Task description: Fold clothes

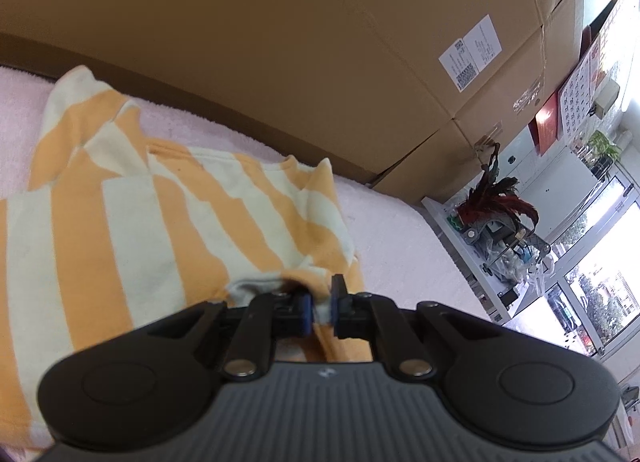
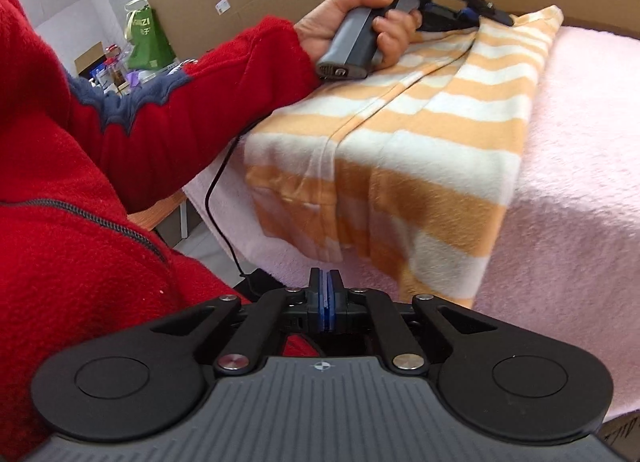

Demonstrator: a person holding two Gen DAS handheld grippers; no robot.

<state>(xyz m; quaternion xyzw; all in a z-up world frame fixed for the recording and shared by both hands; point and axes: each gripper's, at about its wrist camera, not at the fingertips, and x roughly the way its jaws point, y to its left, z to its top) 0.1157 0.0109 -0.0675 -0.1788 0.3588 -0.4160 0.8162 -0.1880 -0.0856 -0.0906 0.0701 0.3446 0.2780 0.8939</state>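
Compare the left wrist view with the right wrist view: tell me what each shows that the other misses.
Only the left wrist view shows the left gripper pinching the striped garment, plus a shelf and windows. Only the right wrist view shows the right gripper shut on nothing, the person's hand and red sleeve. Both show the garment, pink blanket and cardboard boxes.

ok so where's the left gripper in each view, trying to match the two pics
Left wrist view: left gripper at bottom centre, shut on a fold of the striped garment.
Right wrist view: top centre to right, held in the left hand, tips at the garment's far corner.
Shared landmark: the pink blanket under the garment.
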